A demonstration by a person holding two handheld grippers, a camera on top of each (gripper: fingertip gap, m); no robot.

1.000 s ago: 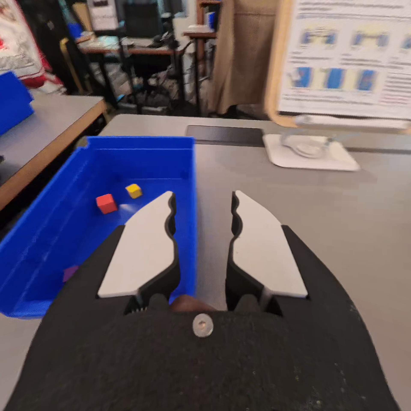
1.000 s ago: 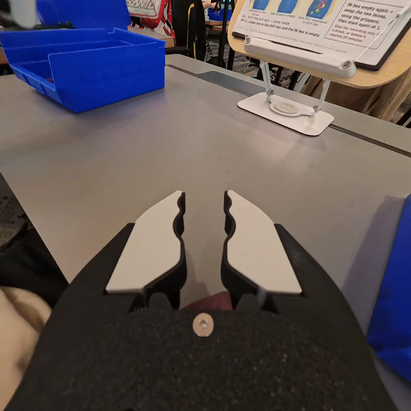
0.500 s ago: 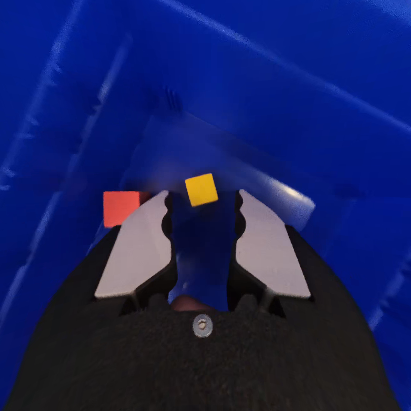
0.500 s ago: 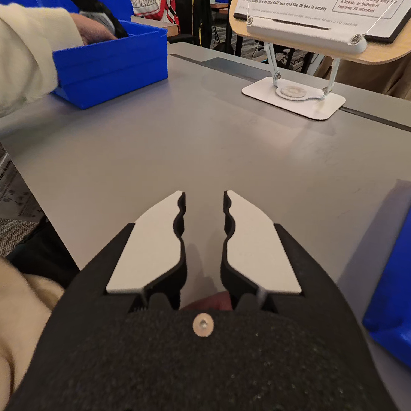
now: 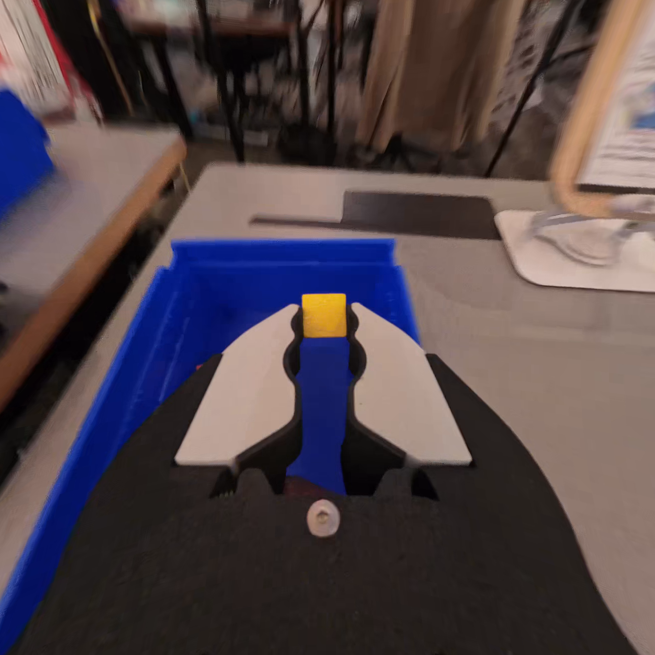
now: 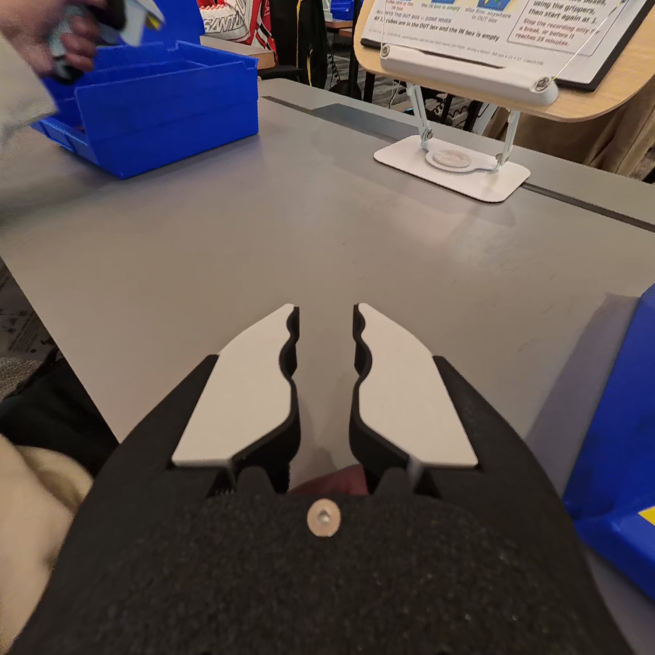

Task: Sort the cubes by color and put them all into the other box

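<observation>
One yellow cube [image 5: 324,315] pinched at the tips of the left gripper [image 5: 324,320], up above the far-left blue box [image 5: 166,340], with the other blue box [image 6: 616,443] near right beside the spread, empty right gripper [image 6: 326,319].

Two cameras on the hand-held grippers, both looking forward over one grey table.

The left wrist view looks down along the left gripper [image 5: 324,315] from close above an open blue plastic box [image 5: 283,250], towards the far table edge. The right wrist view sits low over the grey tabletop [image 6: 248,248], behind the right gripper [image 6: 326,315], facing across it. Both views share that blue box [image 6: 170,117] and the white flat-footed document stand [image 6: 453,166], seen also at the left view's right edge [image 5: 581,248].
</observation>
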